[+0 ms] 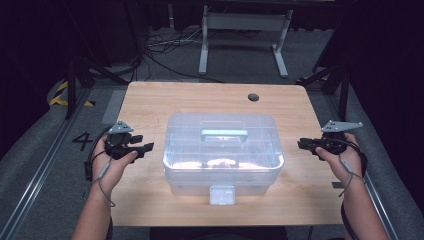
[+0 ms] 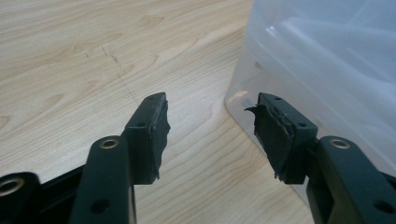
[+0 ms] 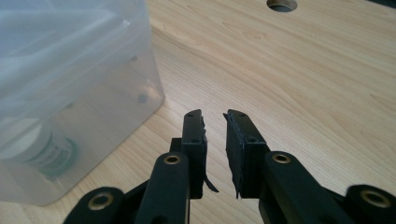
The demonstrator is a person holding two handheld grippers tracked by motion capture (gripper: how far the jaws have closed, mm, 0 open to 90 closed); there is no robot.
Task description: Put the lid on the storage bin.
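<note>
Dark studio drapes and a grey carpeted floor frame a pale wooden worktop point(image 1: 150, 107), where a clear plastic storage box with a snap-on lid point(image 1: 222, 152) sits at the centre, its pale blue carry handle point(image 1: 224, 133) lying flat on top and a translucent front latch point(image 1: 222, 195) facing the person. Left of the box, a hand holds the left tool point(image 1: 148, 147), level with the box's short side and just apart from it. In the left gripper view the left tool point(image 2: 210, 119) has its jaws spread wide with only bare wood between them, and the box's rounded corner point(image 2: 299, 70) lies just beyond the jaw on the box's side. Right of the box, the right tool point(image 1: 301, 143) points at the opposite short side, a little further off. In the right gripper view the right tool point(image 3: 215, 116) shows a narrow gap between its worn pads, gripping nothing, with the box wall point(image 3: 79, 93) off to one side. Behind the box, a round cable hole point(image 1: 253, 97) marks the worktop's far edge.
</note>
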